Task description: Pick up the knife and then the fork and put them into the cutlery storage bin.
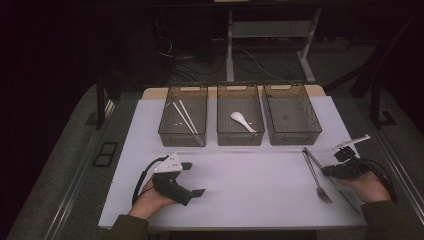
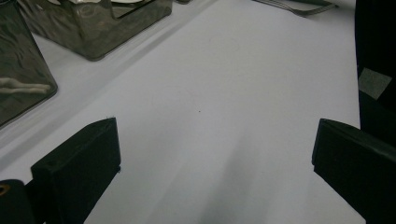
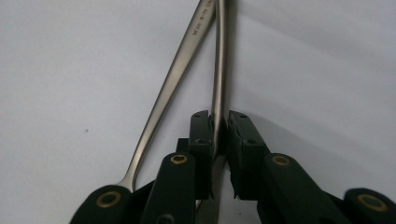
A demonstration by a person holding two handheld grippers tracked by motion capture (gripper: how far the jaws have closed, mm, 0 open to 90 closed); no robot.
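- The right tool [image 3: 219, 135] is clamped on the thin handle of a piece of steel cutlery [image 3: 218, 60], at the right of the white surface [image 1: 250, 180] in front of three bins.
- A second steel piece, a fork [image 1: 316, 176], lies touching or just beside it; their handles meet in a narrow V. I cannot tell for sure whether the gripped piece is a knife or another fork.
- Risk: the polished, slim metal could slip or swivel between the flat black pads, since the hold sits on a narrow edge.
- Risk: lifting may drag the fork along, because the handles cross near the far end.
- The left tool [image 1: 192, 179] rests spread wide with nothing between its jaws.
- The bins are smoky translucent plastic; the left bin [image 1: 170, 127] holds pale chopsticks [image 1: 187, 119], the middle bin [image 1: 239, 139] a glossy white spoon [image 1: 242, 121].
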